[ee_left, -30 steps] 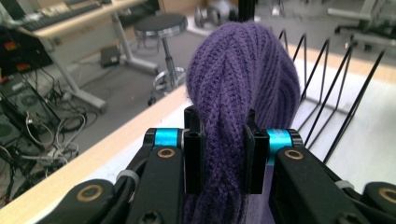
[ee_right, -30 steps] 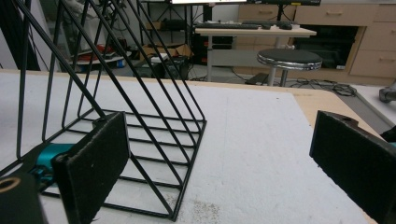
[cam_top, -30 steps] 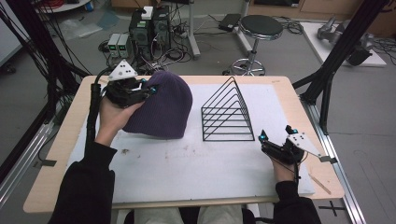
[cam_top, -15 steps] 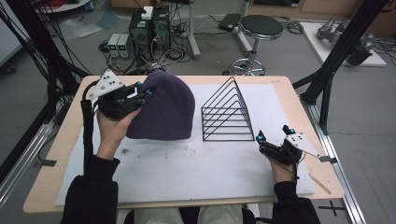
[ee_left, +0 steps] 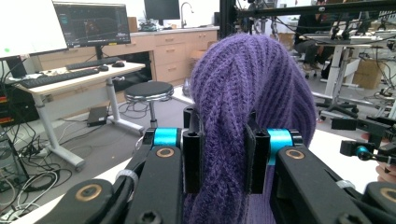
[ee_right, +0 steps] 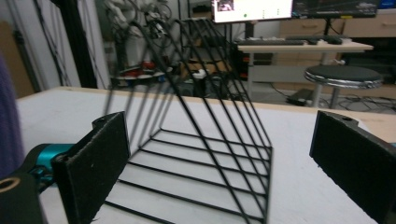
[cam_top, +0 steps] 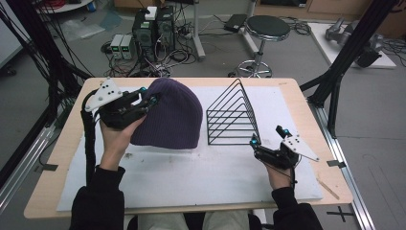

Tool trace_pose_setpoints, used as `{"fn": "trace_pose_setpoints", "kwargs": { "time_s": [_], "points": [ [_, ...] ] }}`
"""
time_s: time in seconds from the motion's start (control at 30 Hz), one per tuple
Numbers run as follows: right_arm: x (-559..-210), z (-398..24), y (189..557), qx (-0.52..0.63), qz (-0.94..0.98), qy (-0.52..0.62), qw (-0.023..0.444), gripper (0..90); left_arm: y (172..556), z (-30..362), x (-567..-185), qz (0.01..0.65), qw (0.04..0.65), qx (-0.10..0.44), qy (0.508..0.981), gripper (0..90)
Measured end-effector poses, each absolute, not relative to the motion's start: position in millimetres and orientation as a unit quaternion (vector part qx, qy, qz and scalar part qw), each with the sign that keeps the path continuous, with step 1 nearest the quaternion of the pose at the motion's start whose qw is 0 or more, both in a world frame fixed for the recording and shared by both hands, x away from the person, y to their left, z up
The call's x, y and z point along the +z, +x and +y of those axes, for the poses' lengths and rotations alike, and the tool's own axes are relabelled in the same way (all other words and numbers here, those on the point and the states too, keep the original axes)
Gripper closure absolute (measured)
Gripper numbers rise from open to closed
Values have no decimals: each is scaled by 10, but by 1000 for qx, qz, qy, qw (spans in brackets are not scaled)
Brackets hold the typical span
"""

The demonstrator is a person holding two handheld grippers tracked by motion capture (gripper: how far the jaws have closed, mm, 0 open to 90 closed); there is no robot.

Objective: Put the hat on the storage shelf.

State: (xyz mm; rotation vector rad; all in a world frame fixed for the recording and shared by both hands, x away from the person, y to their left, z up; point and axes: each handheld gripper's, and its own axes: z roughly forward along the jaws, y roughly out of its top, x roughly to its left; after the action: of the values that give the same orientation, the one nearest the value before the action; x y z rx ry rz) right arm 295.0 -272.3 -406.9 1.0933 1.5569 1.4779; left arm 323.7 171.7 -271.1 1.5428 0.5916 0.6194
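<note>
A purple knit beanie (cam_top: 170, 114) lies on the white mat, left of centre. My left gripper (cam_top: 151, 100) is shut on its left edge; in the left gripper view a bunched fold of the beanie (ee_left: 224, 140) is pinched between both pads. A black wire triangular rack (cam_top: 232, 117) stands on the mat to the beanie's right. My right gripper (cam_top: 268, 136) sits open just beside the rack's near right corner, pointing at it. In the right gripper view the rack (ee_right: 201, 135) stands ahead of the wide-apart pads (ee_right: 100, 158), nothing between them.
The white mat (cam_top: 191, 172) covers most of the wooden table (cam_top: 306, 110). Black frame poles (cam_top: 335, 81) rise at the table's right and left. A stool (cam_top: 265, 28) and electronics boxes (cam_top: 153, 24) stand on the floor beyond the far edge.
The left gripper, holding the beanie's edge, has shifted left and tilted, dragging the fabric with it. The right gripper has moved slightly closer to the rack.
</note>
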Motion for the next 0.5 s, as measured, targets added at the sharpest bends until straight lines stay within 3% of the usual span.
{"fn": "trace_pose_setpoints", "kwargs": {
  "time_s": [0.5],
  "points": [
    [-4003, -2104, 2878, 601, 647, 349, 313, 42, 3129, 1706, -2612, 246, 664, 264, 655, 743]
  ]
}}
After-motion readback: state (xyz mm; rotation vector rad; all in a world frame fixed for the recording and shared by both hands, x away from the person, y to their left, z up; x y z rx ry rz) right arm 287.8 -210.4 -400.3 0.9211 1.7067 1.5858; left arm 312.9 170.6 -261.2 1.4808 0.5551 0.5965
